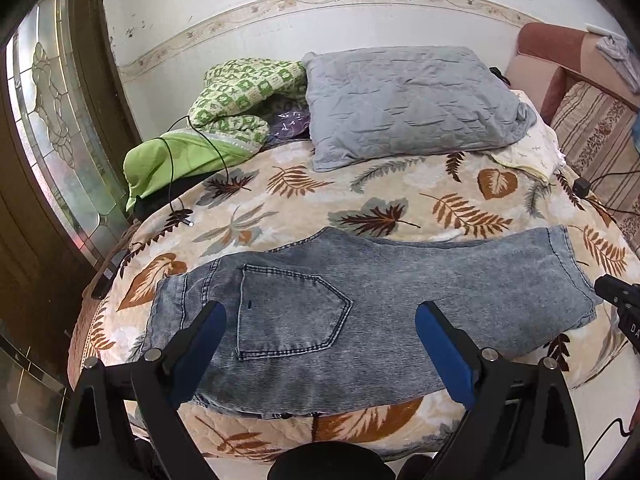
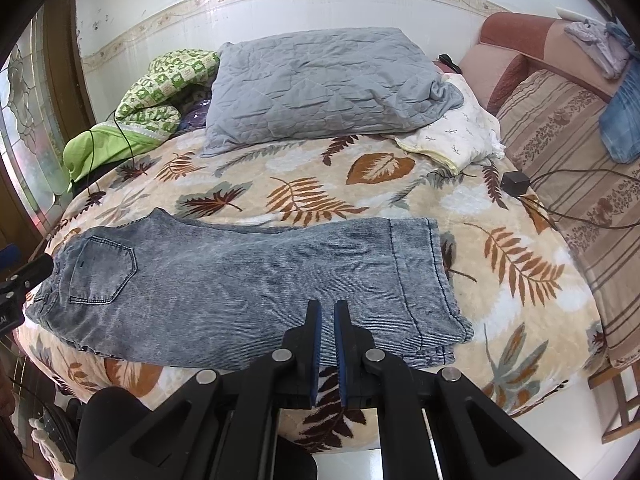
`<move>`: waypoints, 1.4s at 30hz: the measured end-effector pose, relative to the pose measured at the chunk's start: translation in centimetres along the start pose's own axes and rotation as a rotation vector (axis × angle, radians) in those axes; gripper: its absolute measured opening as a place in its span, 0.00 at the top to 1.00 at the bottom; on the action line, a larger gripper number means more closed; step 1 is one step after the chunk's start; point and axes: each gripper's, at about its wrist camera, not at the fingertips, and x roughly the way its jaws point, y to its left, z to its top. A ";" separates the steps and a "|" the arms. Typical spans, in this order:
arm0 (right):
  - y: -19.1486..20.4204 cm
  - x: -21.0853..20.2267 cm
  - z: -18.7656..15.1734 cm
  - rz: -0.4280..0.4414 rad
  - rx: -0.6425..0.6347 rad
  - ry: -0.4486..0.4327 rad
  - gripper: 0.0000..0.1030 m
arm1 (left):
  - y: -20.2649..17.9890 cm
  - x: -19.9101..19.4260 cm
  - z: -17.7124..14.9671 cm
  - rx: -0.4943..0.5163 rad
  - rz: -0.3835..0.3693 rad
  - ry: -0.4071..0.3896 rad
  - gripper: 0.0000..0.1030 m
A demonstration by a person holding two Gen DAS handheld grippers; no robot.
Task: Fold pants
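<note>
Jeans are lying flat on the leaf-print blanket, legs stacked lengthwise, back pocket facing up w/ waistband toward 9 o'clock and hems toward 3 o'clock in the left wrist view. Left gripper is hovering over the waist end near the bed's front edge, blue pads spread wide apart, nothing btwn them; can't tell if the tips are touching denim. Right gripper is sitting over the lower leg near the front edge, jaws nearly together w/ only a thin gap, not pinching any fabric that shows. In the right wrist view the jeans are running from 9 o'clock to about 3 o'clock, hems lying just right of the gripper. Gray quilted pillow is resting at 12 o'clock, green patterned quilt at 10 o'clock, cream cloth at 2 o'clock. Black adapter w/ cable is lying at the blanket's right edge, beside a striped cushion.
</note>
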 end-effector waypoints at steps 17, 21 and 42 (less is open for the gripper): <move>0.1 0.2 0.0 0.003 0.000 0.002 0.92 | 0.6 0.2 0.0 -0.011 0.011 0.001 0.07; -0.1 0.2 -0.1 0.005 0.005 0.003 0.92 | 0.6 0.2 0.0 -0.009 0.011 0.002 0.07; -0.9 0.9 -0.3 0.010 0.025 0.014 0.92 | -1.0 0.8 -0.4 0.036 0.009 0.023 0.07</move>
